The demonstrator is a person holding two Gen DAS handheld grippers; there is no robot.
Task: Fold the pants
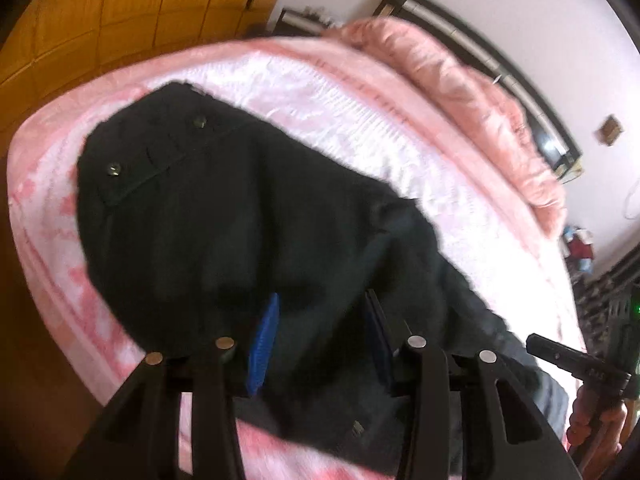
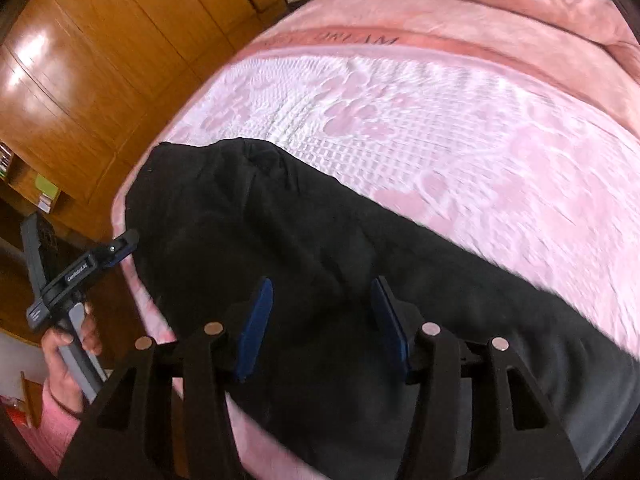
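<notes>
The black pants (image 1: 240, 216) lie flat on the pink bed (image 2: 460, 128), along its near edge, waistband end toward the wooden wardrobe (image 2: 100, 60). Both tongs hang above the pants with jaws parted and nothing pinched: the left tongs (image 1: 320, 340) above the seat, the right tongs (image 2: 324, 328) above the leg. The risk is a shallow bite: closing on only the top layer would let the lower layer stay on the bed and skew the fold. Cloth near the bed's edge could also slide off toward the wardrobe.
</notes>
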